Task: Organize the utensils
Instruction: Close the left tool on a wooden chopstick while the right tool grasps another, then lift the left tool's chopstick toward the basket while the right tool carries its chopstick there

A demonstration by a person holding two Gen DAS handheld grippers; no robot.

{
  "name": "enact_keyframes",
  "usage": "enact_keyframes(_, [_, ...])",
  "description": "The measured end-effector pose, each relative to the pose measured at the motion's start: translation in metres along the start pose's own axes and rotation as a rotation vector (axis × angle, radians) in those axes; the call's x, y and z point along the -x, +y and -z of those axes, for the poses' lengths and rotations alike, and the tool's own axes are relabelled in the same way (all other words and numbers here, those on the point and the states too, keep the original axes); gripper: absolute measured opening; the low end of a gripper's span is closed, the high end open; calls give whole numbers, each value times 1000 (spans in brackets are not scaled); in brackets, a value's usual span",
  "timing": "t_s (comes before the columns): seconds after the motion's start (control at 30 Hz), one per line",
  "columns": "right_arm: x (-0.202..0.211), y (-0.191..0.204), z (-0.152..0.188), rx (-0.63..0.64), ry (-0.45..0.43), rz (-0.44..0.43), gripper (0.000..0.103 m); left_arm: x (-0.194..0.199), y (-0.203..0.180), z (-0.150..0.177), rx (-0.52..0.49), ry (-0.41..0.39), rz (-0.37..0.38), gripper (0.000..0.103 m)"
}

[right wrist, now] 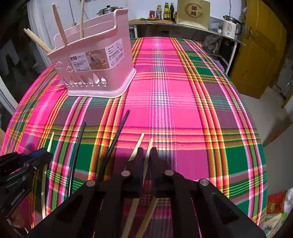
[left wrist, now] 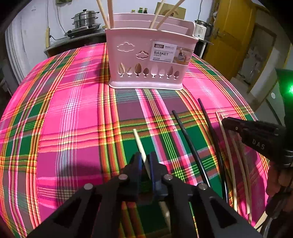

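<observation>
A pink utensil basket (left wrist: 150, 60) stands on the plaid tablecloth (left wrist: 69, 113) with several wooden chopsticks upright in it; it also shows in the right wrist view (right wrist: 95, 69). My left gripper (left wrist: 145, 159) is shut on a pale chopstick (left wrist: 138, 141). My right gripper (right wrist: 146, 153) is shut on a pale chopstick (right wrist: 149, 146), with a second pale chopstick (right wrist: 138, 144) just left of its fingers. Two black chopsticks (left wrist: 185, 131) (right wrist: 117, 135) lie on the cloth between the grippers. The right gripper also shows at the right edge of the left wrist view (left wrist: 227, 121).
A counter behind the table holds steel pots (left wrist: 85, 20), bottles (right wrist: 165, 11), a box (right wrist: 194, 12) and a white kettle (right wrist: 230, 26). A yellow door (right wrist: 260, 55) is at the right. Pink plaid cloth (right wrist: 183, 100) stretches right of the basket.
</observation>
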State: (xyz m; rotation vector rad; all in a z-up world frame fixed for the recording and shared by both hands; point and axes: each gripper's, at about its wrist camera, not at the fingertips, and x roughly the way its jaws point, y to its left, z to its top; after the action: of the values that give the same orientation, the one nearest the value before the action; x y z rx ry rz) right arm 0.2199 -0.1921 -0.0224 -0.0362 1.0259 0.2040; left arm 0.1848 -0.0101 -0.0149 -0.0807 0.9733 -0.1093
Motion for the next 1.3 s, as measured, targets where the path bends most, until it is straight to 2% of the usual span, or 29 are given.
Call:
enact_keyframes(0.3, [18, -2, -5, -36, -65, -67, 6, 6, 7, -12, 17, -10, 47, 5])
enact_keyframes(0.53, [47, -1, -17, -42, -145, -105, 5, 35, 6, -28, -6, -77, 76, 5])
enact_keyframes(1.0, [127, 16, -34, -2, -355, -158, 5, 124, 6, -58, -57, -278, 123, 5])
enact_keyframes(1.3, [143, 23, -32, 21, -407, -183, 5, 133, 7, -57, -69, -303, 130, 5])
